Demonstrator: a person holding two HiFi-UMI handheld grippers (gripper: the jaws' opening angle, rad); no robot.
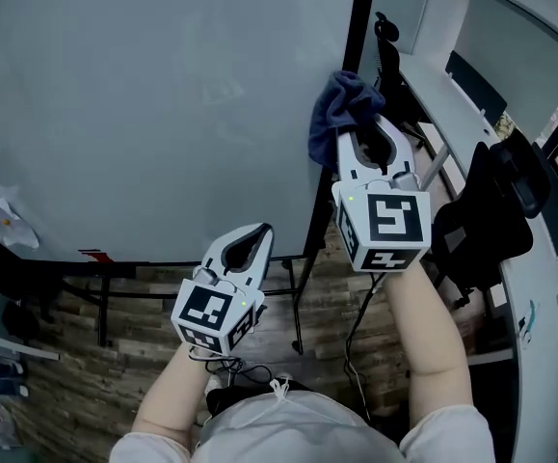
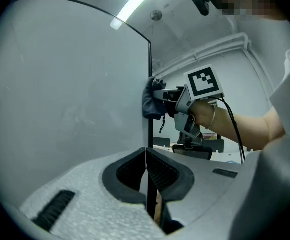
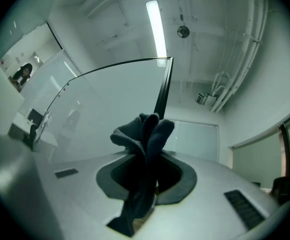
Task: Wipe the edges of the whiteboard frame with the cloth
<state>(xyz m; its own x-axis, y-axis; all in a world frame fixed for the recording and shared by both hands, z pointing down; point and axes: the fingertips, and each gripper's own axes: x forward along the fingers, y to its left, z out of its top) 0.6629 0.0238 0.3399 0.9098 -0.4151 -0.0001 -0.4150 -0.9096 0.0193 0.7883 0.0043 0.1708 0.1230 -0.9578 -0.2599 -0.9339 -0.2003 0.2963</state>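
here the right gripper (image 1: 369, 133) is clamped on the cloth (image 1: 339, 112) at the right edge of the frame (image 1: 358, 27), the left gripper (image 1: 257, 234) idle with jaws together; angled badly, the loose bunch could slip off that thin edge.

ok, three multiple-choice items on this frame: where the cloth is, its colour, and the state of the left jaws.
1. Where is the cloth?
A. at the vertical edge of the whiteboard frame
B. on the floor
C. draped over a chair

2. What colour is the cloth?
A. white
B. dark blue
C. red

3. How do the jaws of the left gripper stand?
A. wide apart
B. clamped on the cloth
C. together, nothing between them

Answers:
1 A: the right gripper holds it against that black edge.
2 B: it looks dark blue in the head view.
3 C: the left gripper view shows the jaws meeting, empty.
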